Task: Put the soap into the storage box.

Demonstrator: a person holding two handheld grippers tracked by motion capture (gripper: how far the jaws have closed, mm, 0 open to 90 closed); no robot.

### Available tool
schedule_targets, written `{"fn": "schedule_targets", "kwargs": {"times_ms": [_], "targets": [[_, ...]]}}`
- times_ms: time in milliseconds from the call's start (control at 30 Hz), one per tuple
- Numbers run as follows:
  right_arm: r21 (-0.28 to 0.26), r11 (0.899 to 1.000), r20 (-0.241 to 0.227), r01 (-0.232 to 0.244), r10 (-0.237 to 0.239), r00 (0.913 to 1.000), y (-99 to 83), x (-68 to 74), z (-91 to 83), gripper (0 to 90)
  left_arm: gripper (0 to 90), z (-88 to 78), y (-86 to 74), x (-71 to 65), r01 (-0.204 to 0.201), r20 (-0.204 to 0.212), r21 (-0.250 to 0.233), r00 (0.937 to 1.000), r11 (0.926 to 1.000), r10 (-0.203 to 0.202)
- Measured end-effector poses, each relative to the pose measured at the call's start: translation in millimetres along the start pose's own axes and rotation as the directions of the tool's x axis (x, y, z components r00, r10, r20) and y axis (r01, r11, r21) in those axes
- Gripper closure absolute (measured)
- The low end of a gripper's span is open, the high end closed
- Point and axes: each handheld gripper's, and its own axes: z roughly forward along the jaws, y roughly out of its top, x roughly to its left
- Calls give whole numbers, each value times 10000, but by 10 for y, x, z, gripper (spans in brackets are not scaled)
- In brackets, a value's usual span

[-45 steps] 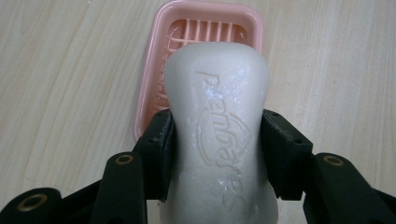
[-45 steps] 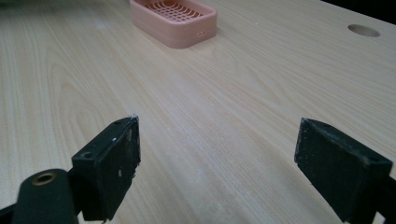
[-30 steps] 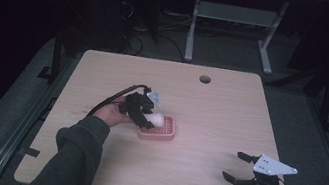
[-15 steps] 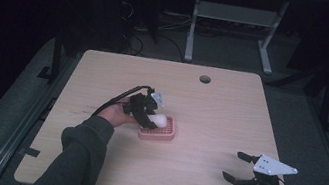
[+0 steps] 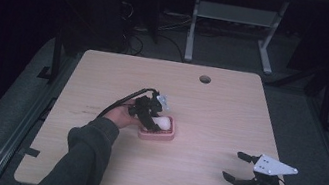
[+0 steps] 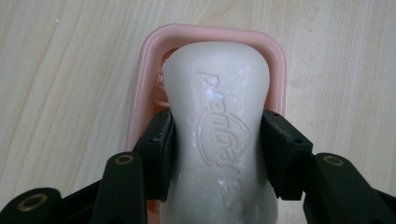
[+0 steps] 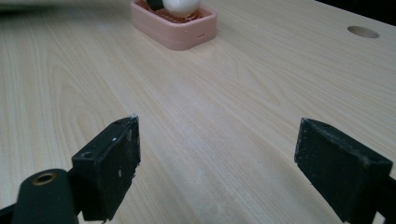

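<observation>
Two black pads of the left gripper [image 6: 217, 154] clamp the waist of a white soap bar [image 6: 218, 121], which hangs over the pink soap dish [image 6: 140, 93] near the table's [image 5: 230, 113] centre; its far end sits just inside the rim, contact with the dish floor unclear; judged: carry done, lowering and release left; right gripper [image 7: 224, 163] rests at the near right edge, well apart, jaws spread wide with nothing between them.
</observation>
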Motion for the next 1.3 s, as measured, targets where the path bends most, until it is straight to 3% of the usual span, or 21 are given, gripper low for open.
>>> {"fn": "schedule_targets", "kwargs": {"times_ms": [800,1300], "targets": [[49,10000,-22,-19,19,10000,3,6,2,136,490,114,24,-3,-122,-67,547,9999,9984,126],[67,10000,-22,13,-13,10000,6,14,11,136,446,22,20,-24,-61,-289,257,9996,9997,68]]}}
